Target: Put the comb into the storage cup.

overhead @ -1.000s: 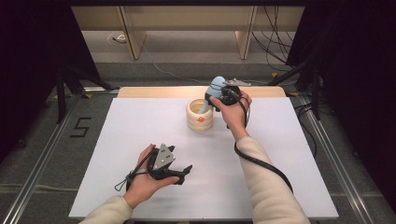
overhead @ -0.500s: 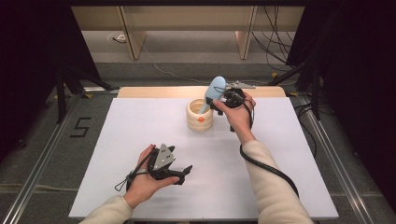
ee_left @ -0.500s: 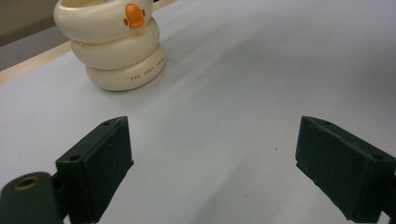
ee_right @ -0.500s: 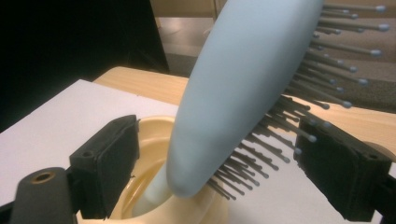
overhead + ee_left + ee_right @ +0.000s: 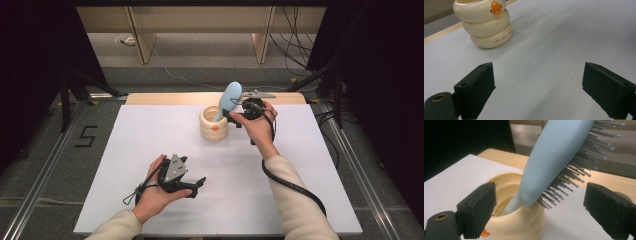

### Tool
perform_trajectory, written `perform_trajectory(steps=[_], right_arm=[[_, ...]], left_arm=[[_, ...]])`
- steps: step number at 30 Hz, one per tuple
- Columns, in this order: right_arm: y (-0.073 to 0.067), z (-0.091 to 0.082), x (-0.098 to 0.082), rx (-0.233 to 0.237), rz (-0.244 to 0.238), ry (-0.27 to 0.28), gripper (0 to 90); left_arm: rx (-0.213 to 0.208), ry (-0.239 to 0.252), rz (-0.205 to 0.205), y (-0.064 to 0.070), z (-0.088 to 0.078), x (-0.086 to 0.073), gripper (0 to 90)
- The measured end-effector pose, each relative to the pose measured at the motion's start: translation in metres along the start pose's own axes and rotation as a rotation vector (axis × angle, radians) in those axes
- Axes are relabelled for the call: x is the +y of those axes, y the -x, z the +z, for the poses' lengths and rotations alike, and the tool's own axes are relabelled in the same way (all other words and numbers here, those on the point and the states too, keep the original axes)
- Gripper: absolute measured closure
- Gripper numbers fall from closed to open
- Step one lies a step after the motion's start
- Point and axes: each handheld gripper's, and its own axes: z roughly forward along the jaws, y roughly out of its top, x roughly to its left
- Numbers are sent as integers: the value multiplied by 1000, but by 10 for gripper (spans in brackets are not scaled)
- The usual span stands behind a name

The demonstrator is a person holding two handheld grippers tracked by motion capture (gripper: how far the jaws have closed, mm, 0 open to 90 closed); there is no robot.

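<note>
White board covers the surface (image 5: 150, 140), and at its near left the person's left hand (image 5: 152, 192) rests on it, holding the left claw (image 5: 196, 184) low over the board with its jaws spread wide apart and nothing between them. In the left gripper view the two black pads (image 5: 475, 88) stand far apart over bare white board, with the cream cup (image 5: 485, 23) well ahead of them toward the far edge. That cup (image 5: 214, 124) is built like three stacked rings, carries a small orange duck bill on its front and a line of small lettering on its lowest ring, and stands upright near the far middle of the surface. A pale blue hairbrush (image 5: 229, 99) stands in it handle down, leaning so that its head rises above the rim and tilts up and to the right. In the right gripper view the brush (image 5: 554, 157) has its dark bristles pointing to the right, and its narrow handle dips inside the cup (image 5: 516, 220). Just right of the cup, the right hand (image 5: 260, 127) holds the right claw (image 5: 234, 116) close to the brush; its jaws have just been opening and now stand apart on either side of the brush, with neither pad pressing on it.
</note>
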Motion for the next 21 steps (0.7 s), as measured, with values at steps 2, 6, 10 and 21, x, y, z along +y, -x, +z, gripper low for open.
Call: perform_trajectory(steps=[2, 6, 10, 21], right_arm=[[0, -2, -1, 0, -14, 0, 118], [-1, -7, -5, 1, -23, -7, 116], [-1, -13, -9, 19, -33, -14, 117], [2, -34, -28, 57, -55, -30, 117]], left_arm=[[2, 0, -2, 0, 0, 0, 102], [3, 0, -1, -1, 0, 0, 102], [6, 1, -2, -1, 0, 0, 102], [8, -2, -1, -1, 0, 0, 102]])
